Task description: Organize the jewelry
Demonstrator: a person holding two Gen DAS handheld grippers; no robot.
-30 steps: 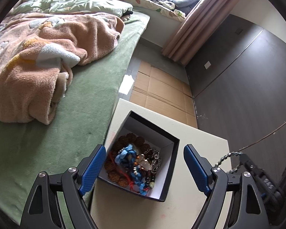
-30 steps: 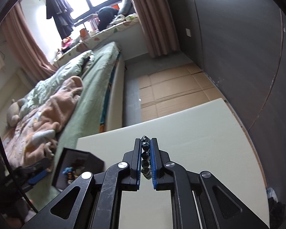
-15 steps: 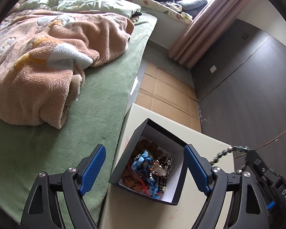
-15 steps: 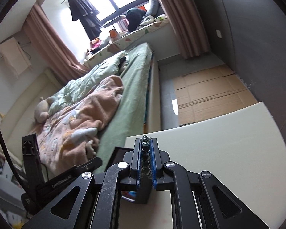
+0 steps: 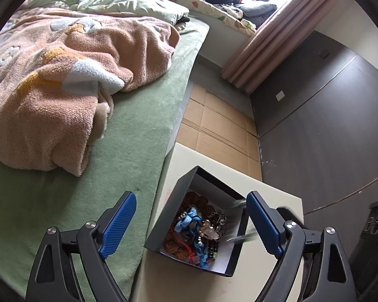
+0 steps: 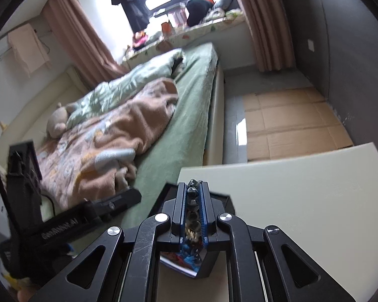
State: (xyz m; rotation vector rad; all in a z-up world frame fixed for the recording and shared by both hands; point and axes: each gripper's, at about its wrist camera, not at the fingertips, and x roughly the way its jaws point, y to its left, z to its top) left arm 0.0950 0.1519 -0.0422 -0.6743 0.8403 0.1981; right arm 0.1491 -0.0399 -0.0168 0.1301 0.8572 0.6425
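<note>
A black jewelry box (image 5: 174, 206) with a white inside stands at the left edge of a cream table (image 5: 272, 193). It holds a tangle of beads, a blue cord (image 5: 189, 220) and chains. My left gripper (image 5: 189, 222) is open, its blue pads on either side of the box. A blurred bead chain (image 5: 239, 239) hangs over the box's right side. My right gripper (image 6: 193, 188) is shut on that dark bead chain (image 6: 192, 216) and hovers over the box (image 6: 221, 198).
A bed with a green sheet (image 5: 128, 136) and a peach blanket (image 5: 63, 75) lies left of the table. Cardboard sheets (image 5: 219, 123) cover the floor beyond. A dark wall (image 5: 327, 125) stands on the right.
My right gripper has carried the bead chain leftward until it is above the box. My left gripper has shifted left, so the box sits further right and lower in its view.
</note>
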